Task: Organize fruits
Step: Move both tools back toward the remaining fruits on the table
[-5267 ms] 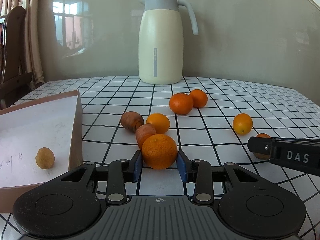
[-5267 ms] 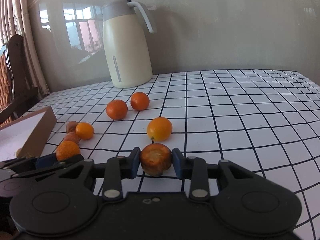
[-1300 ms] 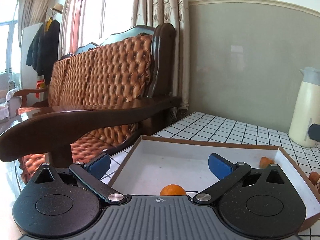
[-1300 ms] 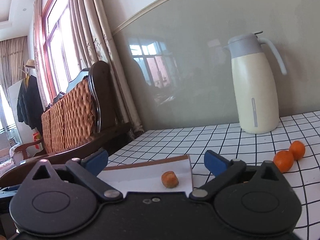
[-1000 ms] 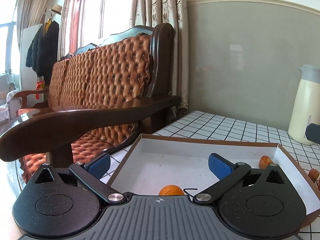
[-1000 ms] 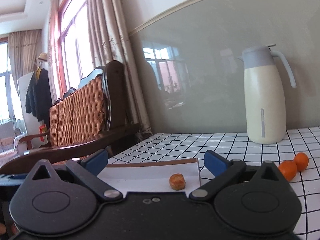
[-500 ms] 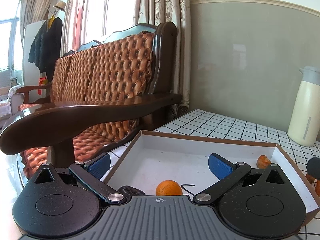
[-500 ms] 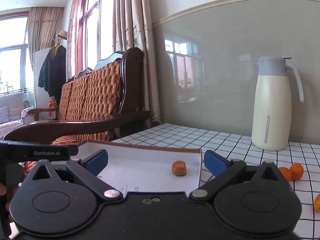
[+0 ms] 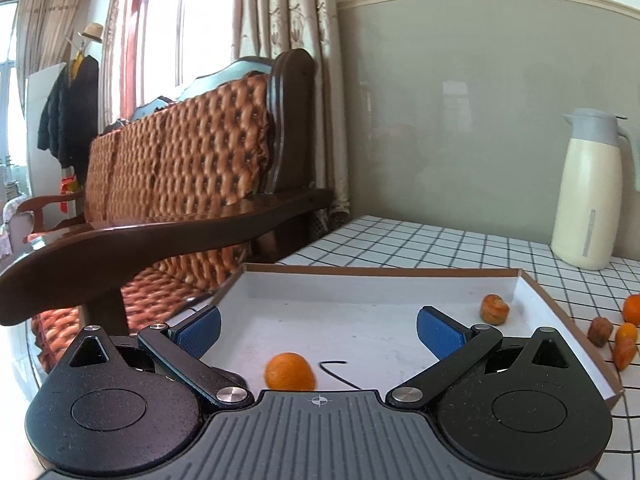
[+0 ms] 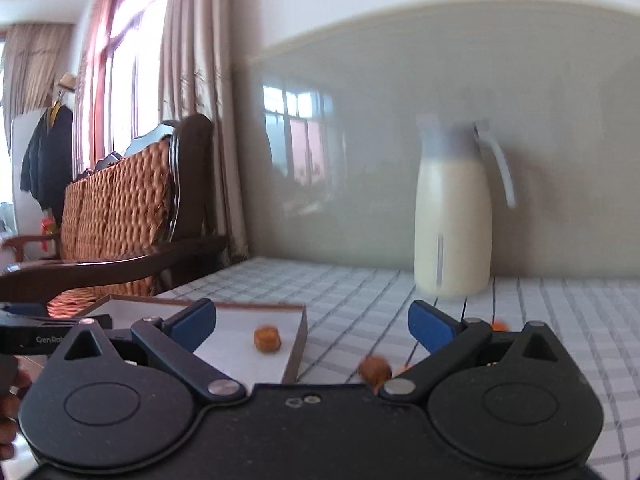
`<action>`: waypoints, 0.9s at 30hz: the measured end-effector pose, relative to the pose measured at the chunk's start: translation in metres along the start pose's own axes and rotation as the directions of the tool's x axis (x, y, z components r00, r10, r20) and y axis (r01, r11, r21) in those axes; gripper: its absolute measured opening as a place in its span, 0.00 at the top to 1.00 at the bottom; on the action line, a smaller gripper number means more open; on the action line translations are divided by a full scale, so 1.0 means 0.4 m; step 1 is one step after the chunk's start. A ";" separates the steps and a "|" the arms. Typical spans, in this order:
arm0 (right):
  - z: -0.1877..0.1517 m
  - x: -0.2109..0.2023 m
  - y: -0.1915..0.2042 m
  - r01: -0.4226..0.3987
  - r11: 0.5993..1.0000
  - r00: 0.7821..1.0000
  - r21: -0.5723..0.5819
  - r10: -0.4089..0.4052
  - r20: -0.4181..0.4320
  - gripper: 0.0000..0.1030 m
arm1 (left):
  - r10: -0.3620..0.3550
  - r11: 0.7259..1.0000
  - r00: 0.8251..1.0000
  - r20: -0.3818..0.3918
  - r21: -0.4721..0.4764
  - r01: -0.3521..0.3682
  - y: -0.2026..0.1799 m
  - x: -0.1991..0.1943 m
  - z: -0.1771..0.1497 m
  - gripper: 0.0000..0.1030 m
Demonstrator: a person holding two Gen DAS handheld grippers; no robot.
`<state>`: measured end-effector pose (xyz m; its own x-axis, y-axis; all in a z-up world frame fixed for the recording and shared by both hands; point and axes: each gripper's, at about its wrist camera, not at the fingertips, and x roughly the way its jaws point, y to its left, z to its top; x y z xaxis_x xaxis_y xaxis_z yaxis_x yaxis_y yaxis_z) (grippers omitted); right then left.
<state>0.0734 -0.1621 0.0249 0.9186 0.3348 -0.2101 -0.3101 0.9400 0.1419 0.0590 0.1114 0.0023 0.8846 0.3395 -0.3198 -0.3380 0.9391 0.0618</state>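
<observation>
Fruits: I see two inside the shallow cardboard box (image 9: 532, 292); a bright orange (image 9: 290, 372) lies near the front of its white floor, just ahead of my left tongs (image 9: 318, 328), and a browner, shrivelled fruit (image 9: 495, 309) sits in the far right corner.
Left tongs: spread wide, gripping nothing, hanging over the box's near end.
Right tongs (image 10: 312, 324): also spread wide and empty; this view is blurred, so I read only rough shapes in it.
Right view: the shrivelled fruit (image 10: 267, 339) shows inside the box (image 10: 298, 340); one brownish fruit (image 10: 374, 368) lies on the checked worktop (image 10: 360, 292) just outside the box wall.
Left on the worktop: in the left view I count a brownish fruit (image 9: 599, 331) and at least two orange ones (image 9: 626, 346) beside the box's right wall; more may lie out of frame.
Progress: I judge the sorting as partly done, two fruits boxed and several waiting.
Next: I expect to take both tongs to the loose fruits.
Background: a cream thermos jug (image 9: 588, 196) stands at the wall, a wooden sofa (image 9: 180, 184) beyond.
</observation>
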 end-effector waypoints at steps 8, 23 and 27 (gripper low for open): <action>-0.014 -0.029 -0.087 0.052 0.988 0.998 0.146 -0.048 -0.028 0.06 | -0.089 0.996 0.996 -0.018 0.026 0.089 -0.085 -0.023 0.002 0.00; -0.029 -0.089 -0.187 0.169 0.969 0.984 0.178 -0.155 -0.087 0.06 | -0.281 0.953 0.959 -0.017 0.115 0.282 -0.294 -0.088 -0.014 0.00; -0.034 -0.101 -0.221 0.210 0.954 0.976 0.214 -0.191 -0.106 0.06 | -0.323 0.936 0.946 -0.021 0.137 0.323 -0.337 -0.101 -0.021 0.00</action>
<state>0.0603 -0.2579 0.0076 0.9296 0.1537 -0.3349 -0.0502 0.9532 0.2982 0.0660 -0.0293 -0.0009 0.9393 0.0167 -0.3427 0.0131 0.9963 0.0846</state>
